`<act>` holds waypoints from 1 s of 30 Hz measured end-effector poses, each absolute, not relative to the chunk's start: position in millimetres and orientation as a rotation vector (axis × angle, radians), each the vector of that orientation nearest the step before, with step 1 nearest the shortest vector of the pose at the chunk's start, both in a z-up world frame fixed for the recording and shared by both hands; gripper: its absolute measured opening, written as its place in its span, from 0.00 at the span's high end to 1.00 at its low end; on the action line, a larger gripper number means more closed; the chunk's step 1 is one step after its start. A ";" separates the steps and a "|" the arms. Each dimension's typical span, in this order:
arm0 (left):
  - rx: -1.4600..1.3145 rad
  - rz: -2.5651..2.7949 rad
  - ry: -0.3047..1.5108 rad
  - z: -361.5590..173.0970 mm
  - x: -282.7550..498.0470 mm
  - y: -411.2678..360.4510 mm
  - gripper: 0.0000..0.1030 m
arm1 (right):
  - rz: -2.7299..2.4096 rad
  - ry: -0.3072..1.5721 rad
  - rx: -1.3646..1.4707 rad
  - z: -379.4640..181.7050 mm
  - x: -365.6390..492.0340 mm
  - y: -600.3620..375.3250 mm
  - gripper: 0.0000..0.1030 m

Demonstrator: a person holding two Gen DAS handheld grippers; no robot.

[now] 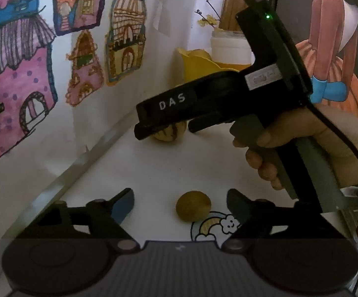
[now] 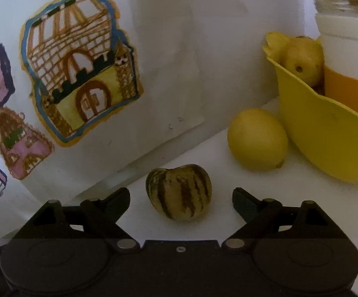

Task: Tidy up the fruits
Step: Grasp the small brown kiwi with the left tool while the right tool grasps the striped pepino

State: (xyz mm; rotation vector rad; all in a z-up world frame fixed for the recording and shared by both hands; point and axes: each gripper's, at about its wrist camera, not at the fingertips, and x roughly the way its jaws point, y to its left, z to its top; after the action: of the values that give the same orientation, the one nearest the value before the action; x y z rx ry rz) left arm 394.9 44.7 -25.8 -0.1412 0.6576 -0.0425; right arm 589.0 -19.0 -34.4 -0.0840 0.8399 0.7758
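Note:
A small round brown fruit (image 1: 193, 206) lies on the white table between the spread fingers of my left gripper (image 1: 180, 204), which is open; neither pad touches it. Further back, a hand (image 1: 302, 148) holds my right gripper (image 1: 169, 131) over a striped green-and-yellow fruit (image 1: 171, 135). In the right wrist view that striped fruit (image 2: 179, 193) sits between the fingers of the right gripper (image 2: 181, 201), open with gaps on both sides. A lemon (image 2: 257, 138) rests against a yellow bowl (image 2: 327, 136) that holds a pale yellow fruit (image 2: 302, 59).
A wall with painted paper houses (image 2: 80, 74) runs close along the left of the table. A white-and-orange jar (image 2: 347, 61) with flower twigs stands behind the bowl. A rainbow sticker (image 1: 211, 225) marks the tabletop. A metal frame (image 1: 352, 210) is at the right edge.

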 end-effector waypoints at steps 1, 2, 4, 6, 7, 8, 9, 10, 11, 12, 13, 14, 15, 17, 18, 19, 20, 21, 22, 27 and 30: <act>-0.145 -0.044 0.656 -25.6 394.0 45.0 0.22 | 0.773 0.832 -0.094 -37.2 585.3 -12.7 0.16; -0.147 -0.047 0.655 -24.9 390.8 45.7 0.24 | 0.769 0.824 -0.106 -38.0 584.0 -10.9 0.18; -0.138 -0.056 0.654 -24.1 386.0 45.1 0.27 | 0.765 0.809 -0.130 -39.6 580.4 -6.4 0.21; -0.136 -0.066 0.656 -22.9 389.0 45.1 0.31 | 0.759 0.791 -0.163 -41.5 576.0 -3.6 0.23; -0.136 -0.070 0.655 -22.6 388.2 44.8 0.34 | 0.755 0.781 -0.179 -43.6 572.7 0.7 0.26; -0.138 -0.070 0.655 -22.6 388.2 44.6 0.37 | 0.751 0.772 -0.191 -44.5 570.3 1.8 0.29; -0.141 -0.070 0.654 -22.7 388.4 44.8 0.38 | 0.746 0.765 -0.201 -45.4 568.7 2.7 0.30; -0.145 -0.068 0.653 -22.6 388.3 45.4 0.41 | 0.744 0.758 -0.207 -47.1 566.9 2.6 0.33; -0.147 -0.068 0.653 -23.5 388.7 44.7 0.46 | 0.742 0.751 -0.211 -48.3 564.6 2.3 0.37; -0.152 -0.064 0.654 -23.7 388.4 45.4 0.49 | 0.740 0.745 -0.210 -49.2 564.4 2.3 0.39; -0.156 -0.063 0.654 -24.2 388.5 46.4 0.52 | 0.742 0.740 -0.204 -49.7 562.0 0.4 0.41; -0.160 -0.063 0.653 -24.6 388.2 47.1 0.55 | 0.743 0.737 -0.197 -50.5 561.6 0.5 0.42; -0.164 -0.064 0.654 -25.2 390.6 49.3 0.57 | 0.743 0.735 -0.194 -51.3 560.8 1.1 0.43; -0.168 -0.070 0.655 -25.8 389.8 50.5 0.64 | 0.751 0.729 -0.194 -51.7 563.5 -0.1 0.48; -0.167 -0.072 0.655 -26.1 388.7 50.6 0.65 | 0.750 0.726 -0.195 -50.0 561.1 -5.1 0.48; -0.166 -0.076 0.656 -26.4 388.2 50.6 0.68 | 0.749 0.723 -0.197 -48.1 559.1 -3.5 0.48; -0.164 -0.077 0.657 -26.5 386.7 50.0 0.68 | 0.750 0.722 -0.198 -48.4 558.2 -3.6 0.48; -0.164 -0.077 0.657 -26.6 386.3 50.2 0.68 | 0.752 0.723 -0.194 -48.3 557.5 -3.5 0.48; -0.165 -0.078 0.656 -26.8 385.4 50.6 0.69 | 0.753 0.725 -0.188 -48.1 557.2 -4.8 0.48; -0.178 -0.067 0.659 -26.1 382.9 53.6 0.69 | 0.753 0.744 -0.174 -44.8 550.4 -18.5 0.49; -0.220 -0.061 0.658 -24.9 377.0 58.3 0.69 | 0.745 0.757 -0.166 -41.3 544.6 -29.0 0.49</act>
State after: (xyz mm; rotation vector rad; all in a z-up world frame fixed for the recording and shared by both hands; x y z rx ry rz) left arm 377.0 58.3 -24.9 -0.2197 0.6576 -0.0611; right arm 544.6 -29.0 -41.3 -0.1663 0.7568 0.7449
